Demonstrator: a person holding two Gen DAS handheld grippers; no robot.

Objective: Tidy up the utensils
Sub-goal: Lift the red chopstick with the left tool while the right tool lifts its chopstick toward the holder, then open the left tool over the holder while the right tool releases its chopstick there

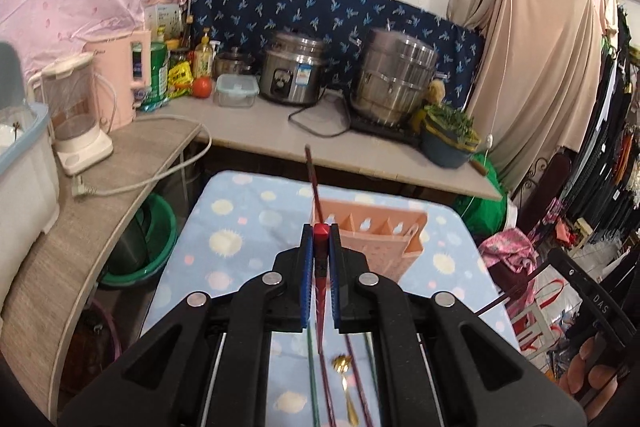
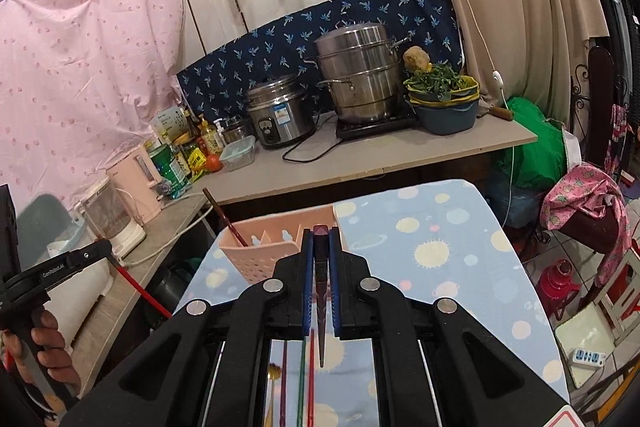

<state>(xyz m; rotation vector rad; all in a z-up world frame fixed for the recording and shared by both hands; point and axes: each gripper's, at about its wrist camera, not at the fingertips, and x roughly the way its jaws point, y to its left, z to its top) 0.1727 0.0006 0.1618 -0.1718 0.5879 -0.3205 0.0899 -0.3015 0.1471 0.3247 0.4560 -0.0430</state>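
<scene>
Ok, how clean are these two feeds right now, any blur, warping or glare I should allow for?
Left wrist view: strong fisheye bowing with dark corners; the countertop curves, and the blue basin looks slightly smeared. Right wrist view: same warping; the steamer pot stays sharp, with mild glints on the steel. In both, the claw linkages near the lens fill the lower frame and hide much of the tablecloth.

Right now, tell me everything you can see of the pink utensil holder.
The pink utensil holder is a boxy caddy of what looks like plastic, with dividers making several compartments and small cut-out holes in its walls. It stands upright at the far end of the cloth-covered table, resting on the blue spotted cloth. One dark red chopstick already leans in an end compartment, sticking out above the rim. The other visible compartments look empty. Neither claw touches it.
</scene>
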